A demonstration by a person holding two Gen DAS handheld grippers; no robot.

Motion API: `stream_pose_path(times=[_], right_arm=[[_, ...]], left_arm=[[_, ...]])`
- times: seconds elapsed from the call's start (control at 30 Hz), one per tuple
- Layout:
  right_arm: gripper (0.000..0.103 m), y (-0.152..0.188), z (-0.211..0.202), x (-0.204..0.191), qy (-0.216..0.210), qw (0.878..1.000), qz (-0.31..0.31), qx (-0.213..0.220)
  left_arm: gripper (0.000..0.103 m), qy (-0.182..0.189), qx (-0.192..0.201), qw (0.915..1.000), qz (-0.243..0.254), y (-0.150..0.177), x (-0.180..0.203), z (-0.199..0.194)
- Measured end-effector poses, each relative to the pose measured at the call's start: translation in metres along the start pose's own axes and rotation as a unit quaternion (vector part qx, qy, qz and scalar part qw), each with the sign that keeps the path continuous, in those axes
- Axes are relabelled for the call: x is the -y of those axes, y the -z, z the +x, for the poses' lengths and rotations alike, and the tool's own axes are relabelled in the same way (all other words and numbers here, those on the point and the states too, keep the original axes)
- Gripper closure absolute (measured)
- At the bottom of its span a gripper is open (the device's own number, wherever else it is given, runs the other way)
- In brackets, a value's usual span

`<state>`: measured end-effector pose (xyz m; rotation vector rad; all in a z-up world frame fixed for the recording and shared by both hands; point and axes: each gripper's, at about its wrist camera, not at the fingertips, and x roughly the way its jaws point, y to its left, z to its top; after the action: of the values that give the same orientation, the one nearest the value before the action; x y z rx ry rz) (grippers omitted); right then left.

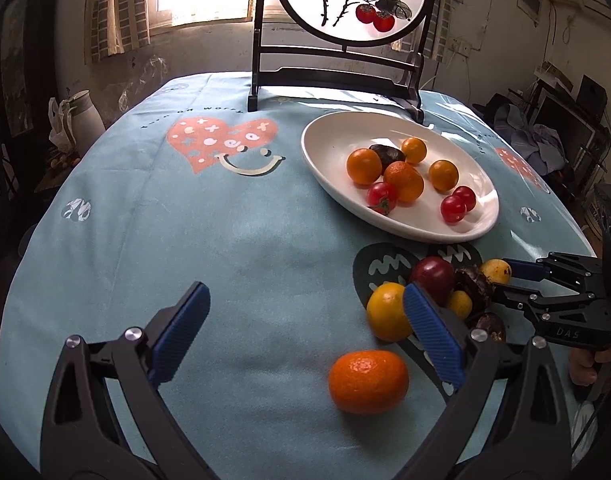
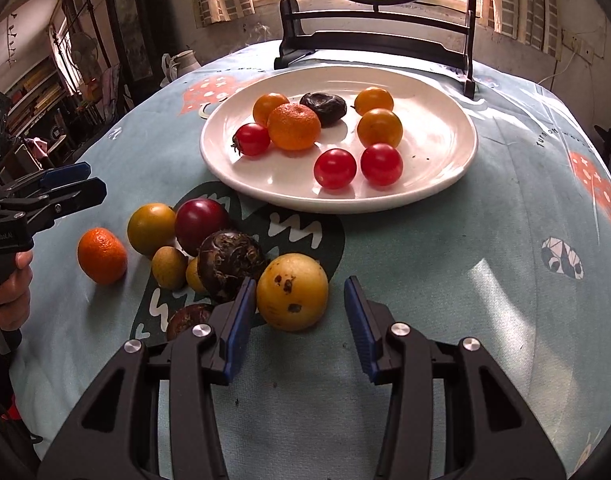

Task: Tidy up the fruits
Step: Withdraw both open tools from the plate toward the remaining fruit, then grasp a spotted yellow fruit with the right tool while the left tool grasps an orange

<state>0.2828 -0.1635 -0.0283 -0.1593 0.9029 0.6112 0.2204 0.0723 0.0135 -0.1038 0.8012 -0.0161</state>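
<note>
Your white plate (image 2: 445, 184) holds three tomatoes, three yellow fruits, a mandarin (image 2: 294, 126) and a dark fruit; loose fruit lies just before it. Both hand-held grippers, left (image 1: 305, 336) and right (image 2: 295, 328), gape empty.

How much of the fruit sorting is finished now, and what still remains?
Done: eight fruits lie on the white plate. In hand: nothing; the open right gripper brackets the spotted yellow fruit, and the open left gripper hangs near the loose mandarin. Left: that pile beside the plate, about eight pieces.
</note>
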Motion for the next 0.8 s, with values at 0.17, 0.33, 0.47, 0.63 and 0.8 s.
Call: stream_pose_path(times=[0.17, 0.33, 0.47, 0.63, 0.8], right_arm=[[0.057, 0.000, 0.003, 0.001, 0.005, 1.000, 0.003, -0.002], [0.059, 0.001, 0.005, 0.003, 0.007, 1.000, 0.006, 0.001], [0.065, 0.001, 0.003, 0.003, 0.007, 1.000, 0.007, 0.008], [0.065, -0.002, -0.006, 0.012, -0.005, 0.999, 0.033, 0.024], [0.065, -0.001, -0.002, 0.012, 0.001, 0.999, 0.035, 0.013]], left_arm=[[0.004, -0.001, 0.001, 1.0000, 0.000, 0.000, 0.000, 0.000], [0.004, -0.004, 0.007, 1.0000, 0.006, 0.002, 0.000, -0.002], [0.004, 0.000, 0.002, 0.9999, 0.014, 0.003, 0.000, -0.002], [0.004, 0.054, -0.012, 0.9934, 0.101, 0.014, 0.015, -0.014], [0.005, 0.056, -0.037, 0.9857, 0.155, 0.040, 0.031, -0.009]])
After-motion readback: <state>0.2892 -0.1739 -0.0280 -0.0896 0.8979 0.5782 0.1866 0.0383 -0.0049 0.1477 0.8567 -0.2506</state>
